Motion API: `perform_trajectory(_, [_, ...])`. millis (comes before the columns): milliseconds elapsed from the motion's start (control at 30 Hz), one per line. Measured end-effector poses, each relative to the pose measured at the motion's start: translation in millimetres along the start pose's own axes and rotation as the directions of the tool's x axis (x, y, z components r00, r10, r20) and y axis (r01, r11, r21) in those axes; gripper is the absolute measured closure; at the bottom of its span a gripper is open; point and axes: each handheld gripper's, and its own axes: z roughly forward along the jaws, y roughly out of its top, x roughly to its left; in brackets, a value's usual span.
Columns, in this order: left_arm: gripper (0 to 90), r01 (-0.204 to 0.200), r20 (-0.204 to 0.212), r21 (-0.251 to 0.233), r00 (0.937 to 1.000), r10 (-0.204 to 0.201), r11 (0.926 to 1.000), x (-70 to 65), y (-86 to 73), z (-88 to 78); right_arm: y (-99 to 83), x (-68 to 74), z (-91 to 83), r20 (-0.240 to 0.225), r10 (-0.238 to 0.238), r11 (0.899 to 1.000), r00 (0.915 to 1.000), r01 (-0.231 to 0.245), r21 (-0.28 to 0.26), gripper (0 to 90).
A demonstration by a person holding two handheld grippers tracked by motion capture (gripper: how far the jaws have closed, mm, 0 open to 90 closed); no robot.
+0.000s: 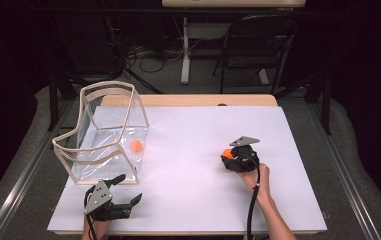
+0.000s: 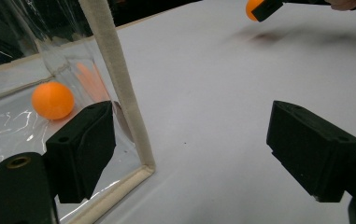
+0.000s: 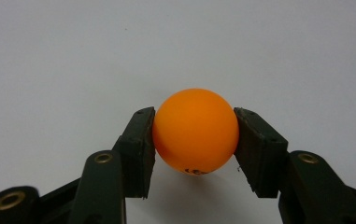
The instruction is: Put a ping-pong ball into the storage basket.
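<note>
Nearest the high camera: left tool at the near-left edge of the white surface, held low by a hand coming in from the bottom edge. Jaws spread wide, nothing between them. Grey three-cornered plate on top, cable trailing back toward the person.

Left gripper view: left tool with both black jaws far apart, bare white sheet between them. One jaw sits just in front of the clear container's near corner; cannot tell whether it touches the film.

Clear container, far-left part of the surface: transparent plastic walls on a pale, cream-coloured frame, open at the top, frame somewhat bowed. One orange ball lies on its floor near the right-hand wall. In the left gripper view the same ball rests behind the padded corner post, with a faint orange reflection on the film beside it.

Right tool, right of centre on the surface, well apart from the container. Hand and forearm reach in from the bottom right; cable runs back along the arm.

Right gripper view: right tool pinching a second orange ball, one jaw pressed to each side (small dark print near the ball's underside, too small to read). White sheet behind it. This held ball shows orange at the tool's tip from above, and at the upper edge of the left gripper view, with a soft shadow on the sheet beneath it.

Beyond the surface: a dark folding chair and loose cables on the floor.
</note>
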Motion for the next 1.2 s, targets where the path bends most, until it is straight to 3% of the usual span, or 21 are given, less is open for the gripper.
perform_trajectory(1200, [15.7,0.002,-0.002,-0.002,1.0000,-0.002,1.0000,0.3,0.2,0.2,13.3,7.1,-17.9,-0.016,-0.034,0.999,0.9993,0.034,-0.013,50.7])
